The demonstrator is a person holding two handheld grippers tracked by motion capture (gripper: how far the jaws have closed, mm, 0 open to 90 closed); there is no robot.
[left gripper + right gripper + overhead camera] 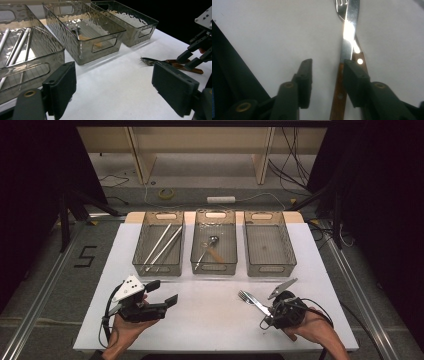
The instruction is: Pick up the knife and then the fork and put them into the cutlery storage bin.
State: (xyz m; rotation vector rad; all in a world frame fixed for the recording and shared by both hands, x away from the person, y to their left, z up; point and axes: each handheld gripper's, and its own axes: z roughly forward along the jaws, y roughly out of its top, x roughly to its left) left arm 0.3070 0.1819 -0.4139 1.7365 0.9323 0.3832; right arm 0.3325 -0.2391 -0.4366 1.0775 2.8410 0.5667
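A fork (244, 296) and a knife (261, 306), both with wooden handles, lie crossed on the white table at the front right. My right gripper (270, 316) hovers over their handles, jaws open. In the right gripper view the knife's handle (338, 92) lies between the jaws of the right gripper (327, 67), close to the right-hand one, with no pad pressing on it. The knife blade (348, 30) crosses over the fork (339, 4). My left gripper (162, 293) rests at the front left, open and holding nothing (115, 90); its view takes in the fork (149, 61).
Three clear bins stand in a row at the back. The left bin (157, 270) holds long metal sticks (162, 245), the middle bin (214, 268) a spoon (210, 242) and a wooden-handled utensil, and the right bin (272, 270) nothing. White tabletop (210, 320) lies between the grippers.
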